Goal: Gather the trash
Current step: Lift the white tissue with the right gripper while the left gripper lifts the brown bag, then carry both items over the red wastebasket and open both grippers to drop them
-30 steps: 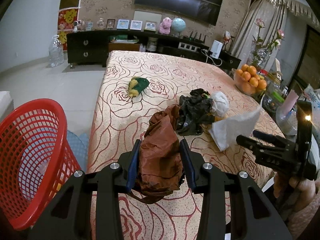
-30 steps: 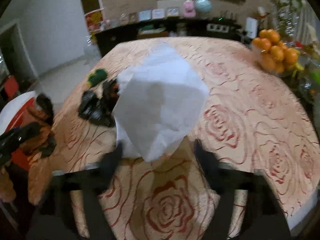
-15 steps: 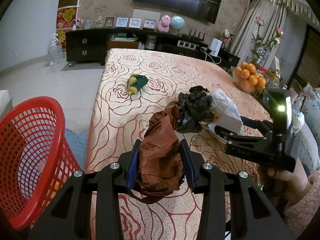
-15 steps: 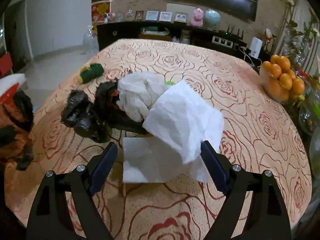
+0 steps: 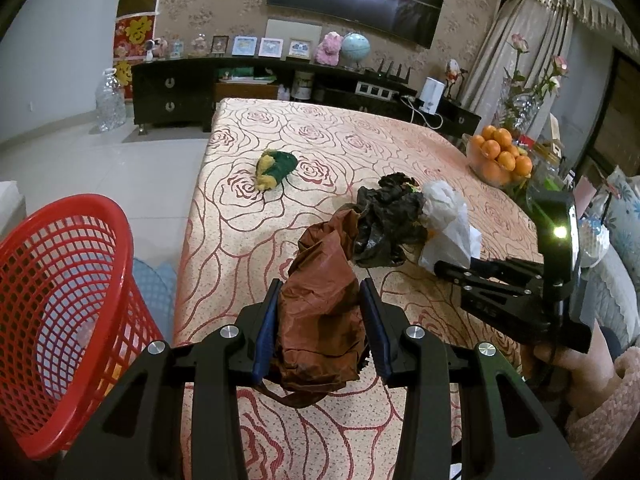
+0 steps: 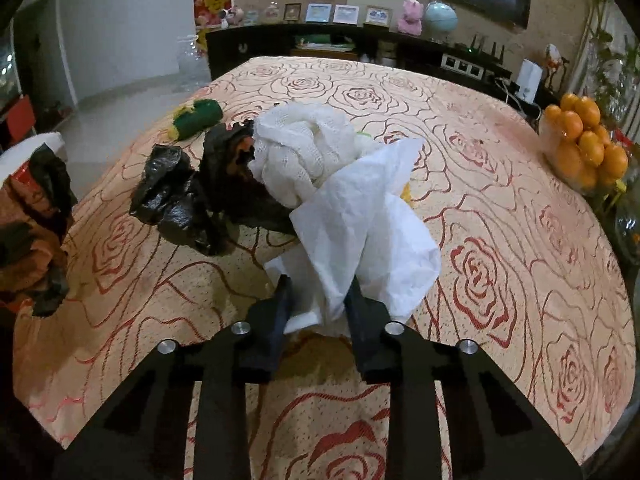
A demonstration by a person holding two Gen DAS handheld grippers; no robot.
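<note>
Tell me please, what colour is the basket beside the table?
Red basket, seen best from the left wrist.

Got a bowl of oranges (image 5: 501, 155) by my rose-pattern tablecloth (image 5: 340, 136), globe (image 5: 355, 47) and maybe a router behind.

Two wrist views, same table (image 5: 320, 140)

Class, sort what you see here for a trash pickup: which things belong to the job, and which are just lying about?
Part of the job:
- brown plastic bag, held in the left gripper
- white tissue, pinched by the right gripper
- black plastic bag
- green and yellow wrapper
- red basket

Just lying about:
- bowl of oranges
- globe
- water bottle
</note>
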